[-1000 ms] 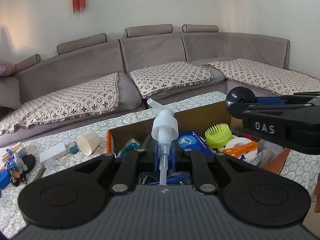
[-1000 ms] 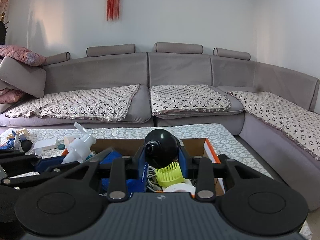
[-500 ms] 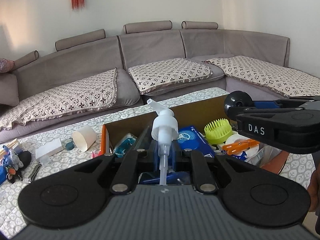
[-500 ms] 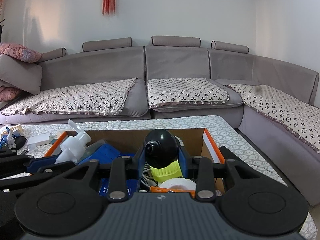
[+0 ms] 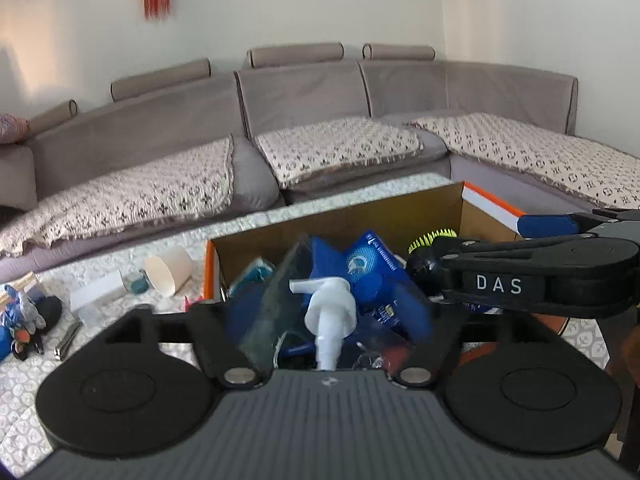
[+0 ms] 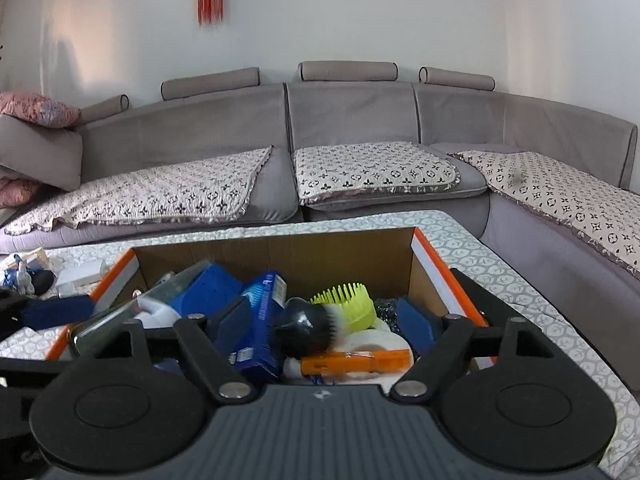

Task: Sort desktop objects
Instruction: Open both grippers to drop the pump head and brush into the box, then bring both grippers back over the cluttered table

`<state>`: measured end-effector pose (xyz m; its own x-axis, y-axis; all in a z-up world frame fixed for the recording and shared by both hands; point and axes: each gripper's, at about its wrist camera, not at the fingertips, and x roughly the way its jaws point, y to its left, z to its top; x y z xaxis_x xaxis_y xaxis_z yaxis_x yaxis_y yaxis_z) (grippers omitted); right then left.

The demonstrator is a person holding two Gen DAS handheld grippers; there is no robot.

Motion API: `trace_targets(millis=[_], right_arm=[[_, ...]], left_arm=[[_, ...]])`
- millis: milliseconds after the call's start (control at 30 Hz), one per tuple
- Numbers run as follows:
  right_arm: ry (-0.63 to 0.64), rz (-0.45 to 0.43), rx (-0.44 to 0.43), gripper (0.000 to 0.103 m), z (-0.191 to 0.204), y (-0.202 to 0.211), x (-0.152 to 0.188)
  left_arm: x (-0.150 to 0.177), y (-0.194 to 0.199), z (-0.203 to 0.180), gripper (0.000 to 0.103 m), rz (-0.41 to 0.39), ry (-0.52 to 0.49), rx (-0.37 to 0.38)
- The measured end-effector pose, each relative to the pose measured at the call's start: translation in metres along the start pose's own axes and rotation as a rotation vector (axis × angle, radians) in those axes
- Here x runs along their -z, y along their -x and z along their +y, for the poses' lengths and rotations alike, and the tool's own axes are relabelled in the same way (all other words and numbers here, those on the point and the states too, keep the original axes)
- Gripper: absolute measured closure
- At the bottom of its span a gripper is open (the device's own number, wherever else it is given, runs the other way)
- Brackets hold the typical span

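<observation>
An open cardboard box with orange rim (image 5: 492, 204) (image 6: 424, 246) sits on the table, full of objects. My left gripper (image 5: 328, 312) is open over the box; the white pump head (image 5: 330, 304) sits between its spread jaws, released. My right gripper (image 6: 320, 320) is open over the box too; the black round brush (image 6: 306, 330) lies in the box beside a yellow-green comb brush (image 6: 352, 304). The right gripper also shows in the left wrist view (image 5: 520, 280) at the right.
Blue packets (image 6: 262, 312), an orange clip (image 6: 356, 360) and white tape (image 6: 372, 340) lie in the box. Left of the box on the table are a paper cup (image 5: 168, 268), a white block (image 5: 96, 292) and small toys (image 5: 24, 312). A grey sofa (image 6: 320, 128) stands behind.
Both grippers moved down toward the box and opened. The pump head and the black brush were let go and now lie in the box.
</observation>
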<state>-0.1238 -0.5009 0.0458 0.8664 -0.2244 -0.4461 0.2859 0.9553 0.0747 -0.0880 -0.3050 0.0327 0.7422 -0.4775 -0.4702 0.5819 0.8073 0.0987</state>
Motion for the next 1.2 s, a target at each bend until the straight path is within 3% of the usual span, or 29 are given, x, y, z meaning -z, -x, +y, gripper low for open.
trace_targets(millis=[200,400,433,933,1200], right_arm=[[-0.014,-0.022,0.005,0.011,-0.001,0.003,-0.002],[-0.017,-0.033,0.002,0.007,0.004,0.006,-0.004],[-0.02,-0.035,0.007,0.0,0.005,0.006,-0.005],[-0.015,-0.042,0.064,0.0,0.036,0.029,-0.01],[0.042,-0.032,0.001,0.0,0.081,0.043,-0.003]], left_arm=[[-0.002,0.006,0.007,0.001,-0.027,0.015,0.003],[-0.004,0.011,0.013,0.0,-0.035,0.028,-0.01],[-0.004,0.013,0.015,0.0,-0.037,0.033,-0.014],[-0.001,0.038,0.049,0.0,-0.03,0.114,-0.019],[0.015,0.058,0.088,0.0,-0.018,0.174,-0.076]])
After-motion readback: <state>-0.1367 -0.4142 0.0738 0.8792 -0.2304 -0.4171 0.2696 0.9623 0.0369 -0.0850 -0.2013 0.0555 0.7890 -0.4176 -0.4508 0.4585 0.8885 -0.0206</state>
